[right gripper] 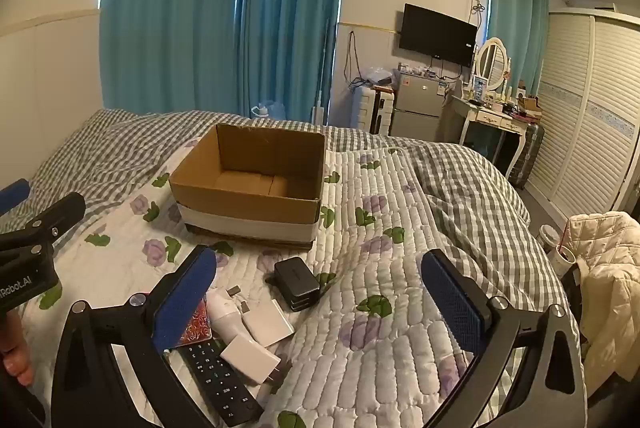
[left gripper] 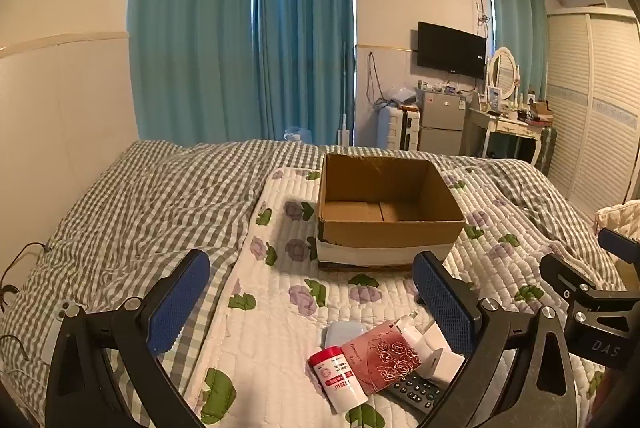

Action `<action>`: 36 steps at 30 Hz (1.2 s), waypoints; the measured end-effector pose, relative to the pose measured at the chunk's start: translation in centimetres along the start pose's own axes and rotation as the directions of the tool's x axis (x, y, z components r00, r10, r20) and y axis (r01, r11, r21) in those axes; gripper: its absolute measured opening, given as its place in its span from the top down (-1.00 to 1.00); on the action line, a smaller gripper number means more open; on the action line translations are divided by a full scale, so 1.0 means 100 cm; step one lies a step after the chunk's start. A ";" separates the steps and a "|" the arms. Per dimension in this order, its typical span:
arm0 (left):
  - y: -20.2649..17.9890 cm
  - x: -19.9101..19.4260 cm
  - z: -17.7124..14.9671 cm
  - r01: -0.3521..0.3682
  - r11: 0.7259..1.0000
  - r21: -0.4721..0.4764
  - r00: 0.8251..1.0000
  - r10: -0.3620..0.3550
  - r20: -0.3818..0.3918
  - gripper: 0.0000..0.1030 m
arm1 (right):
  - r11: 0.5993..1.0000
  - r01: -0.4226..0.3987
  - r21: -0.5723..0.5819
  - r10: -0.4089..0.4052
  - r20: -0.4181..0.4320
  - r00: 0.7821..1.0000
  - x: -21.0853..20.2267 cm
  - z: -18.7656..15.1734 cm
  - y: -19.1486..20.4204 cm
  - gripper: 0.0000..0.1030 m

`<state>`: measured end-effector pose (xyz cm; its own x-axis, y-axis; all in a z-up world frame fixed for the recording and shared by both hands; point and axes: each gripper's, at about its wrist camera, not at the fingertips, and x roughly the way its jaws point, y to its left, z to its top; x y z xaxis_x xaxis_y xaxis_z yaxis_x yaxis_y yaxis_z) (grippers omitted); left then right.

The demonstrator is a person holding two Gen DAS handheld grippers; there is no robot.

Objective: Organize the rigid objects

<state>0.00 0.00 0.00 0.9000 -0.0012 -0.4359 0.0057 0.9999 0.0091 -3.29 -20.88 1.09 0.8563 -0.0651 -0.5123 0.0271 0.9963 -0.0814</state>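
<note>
Cardboard box w/ open top; remote, chargers (white) near it; both claws apart, holding nothing.

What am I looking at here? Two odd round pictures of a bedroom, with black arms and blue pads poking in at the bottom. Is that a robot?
No robot: a person holds a two-finger grasping tool in each hand, and each tool carries a wide-angle camera looking along its fingers, hence the round pictures. One picture is from the left tool, the other from the right tool. The blue pads are the finger faces. Both tools stand wide open and hold nothing.

On the floral quilt sits an empty cardboard box. Nearer lie small items, loosely piled: a white bottle with a red cap, a red rose-patterned box, white chargers, a black remote, and, slightly apart, a black case.

The job seems to be tidying these, probably into the box.
</note>
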 end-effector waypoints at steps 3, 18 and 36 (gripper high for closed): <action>0.000 0.000 0.000 -0.001 1.000 0.000 1.000 0.001 -0.002 -1.00 | 1.000 -0.003 0.003 0.003 -0.003 1.000 0.000 0.000 0.000 -1.00; -0.001 0.002 -0.002 0.002 1.000 0.010 1.000 -0.002 -0.009 -1.00 | 1.000 -0.007 0.003 0.007 0.001 1.000 0.000 0.001 0.000 -1.00; -0.001 0.000 0.002 0.011 1.000 0.010 1.000 -0.011 -0.001 -1.00 | 1.000 -0.031 0.004 0.031 -0.002 1.000 -0.001 0.002 0.001 -1.00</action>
<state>0.10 -0.05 0.16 0.8996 -0.0120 -0.4366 0.0197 0.9997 0.0130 -3.24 -20.81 1.34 0.8556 -0.0340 -0.5166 0.0025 0.9981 -0.0616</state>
